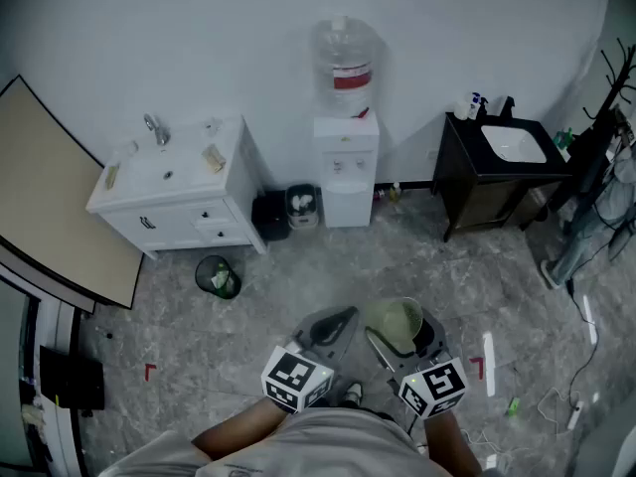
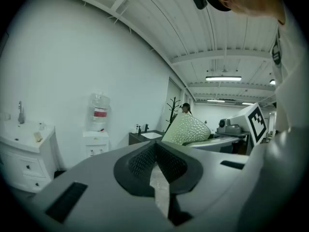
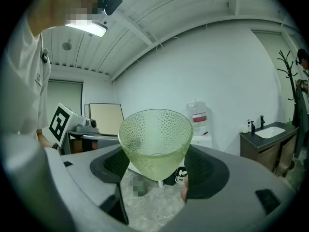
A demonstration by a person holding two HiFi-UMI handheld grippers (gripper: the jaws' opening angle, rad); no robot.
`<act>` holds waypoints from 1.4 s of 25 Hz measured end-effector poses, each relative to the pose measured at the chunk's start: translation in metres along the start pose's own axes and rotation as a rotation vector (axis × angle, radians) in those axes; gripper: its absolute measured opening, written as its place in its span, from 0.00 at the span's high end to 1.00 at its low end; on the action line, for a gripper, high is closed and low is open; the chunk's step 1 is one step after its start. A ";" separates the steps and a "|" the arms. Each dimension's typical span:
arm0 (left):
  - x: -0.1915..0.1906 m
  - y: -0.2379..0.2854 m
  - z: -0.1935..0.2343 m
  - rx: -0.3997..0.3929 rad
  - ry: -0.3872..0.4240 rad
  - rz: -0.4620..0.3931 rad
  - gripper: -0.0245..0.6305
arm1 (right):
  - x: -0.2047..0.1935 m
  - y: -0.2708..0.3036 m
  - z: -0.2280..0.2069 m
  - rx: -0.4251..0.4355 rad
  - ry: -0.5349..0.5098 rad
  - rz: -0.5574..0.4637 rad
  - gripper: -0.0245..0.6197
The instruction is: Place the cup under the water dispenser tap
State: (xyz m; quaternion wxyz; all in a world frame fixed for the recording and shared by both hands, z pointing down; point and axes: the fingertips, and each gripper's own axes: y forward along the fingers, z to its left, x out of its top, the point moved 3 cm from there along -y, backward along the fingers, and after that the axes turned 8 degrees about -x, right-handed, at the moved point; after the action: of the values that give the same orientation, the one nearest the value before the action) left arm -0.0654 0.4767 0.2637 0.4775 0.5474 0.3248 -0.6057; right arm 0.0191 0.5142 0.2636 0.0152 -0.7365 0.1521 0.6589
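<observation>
The right gripper (image 3: 157, 164), at the lower right of the head view, has its jaws spread wide and pressed against the sides of the green dimpled cup (image 1: 396, 322). The cup sits mouth up between them, above the grey floor (image 1: 298, 281). Just left of it, the left gripper (image 2: 155, 158) has its jaws closed together on nothing. The water dispenser (image 1: 346, 167) stands against the wall at upper centre, well apart from the cup, between a white sink cabinet (image 1: 189, 212) and a dark vanity (image 1: 477, 192).

No text is showing legibly; the red label (image 1: 351, 80) on the water dispenser (image 1: 346, 172) is reading as a blur.
</observation>
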 end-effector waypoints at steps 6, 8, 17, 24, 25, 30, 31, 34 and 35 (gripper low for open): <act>-0.003 0.009 0.000 0.004 -0.004 0.002 0.95 | -0.003 0.001 -0.008 0.010 -0.002 0.008 0.44; -0.005 0.011 -0.002 0.005 -0.004 0.004 0.95 | -0.004 -0.001 -0.010 0.015 0.007 0.007 0.44; -0.006 0.025 -0.007 0.016 0.003 0.013 0.95 | -0.001 -0.003 -0.027 0.033 0.025 -0.013 0.44; -0.003 0.035 0.010 0.046 0.014 0.013 0.95 | 0.001 0.017 -0.043 0.044 0.027 -0.017 0.44; -0.002 0.037 0.016 0.050 0.014 0.010 0.95 | 0.002 0.022 -0.045 0.047 0.023 -0.017 0.44; 0.003 0.053 0.055 0.060 0.010 0.004 0.95 | 0.003 0.065 -0.061 0.038 0.018 0.008 0.44; 0.004 0.056 0.066 0.062 0.009 0.004 0.95 | 0.003 0.077 -0.064 0.038 0.017 0.015 0.44; 0.005 0.068 0.106 0.063 0.021 0.008 0.95 | 0.005 0.118 -0.072 0.039 0.005 0.027 0.44; 0.005 0.073 0.121 0.062 0.026 0.010 0.95 | 0.007 0.134 -0.075 0.036 0.002 0.029 0.44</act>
State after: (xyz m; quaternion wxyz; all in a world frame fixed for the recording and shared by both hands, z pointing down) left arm -0.0398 0.3403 0.2911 0.4591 0.5714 0.3095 -0.6058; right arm 0.0596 0.3686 0.2909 0.0188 -0.7345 0.1746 0.6555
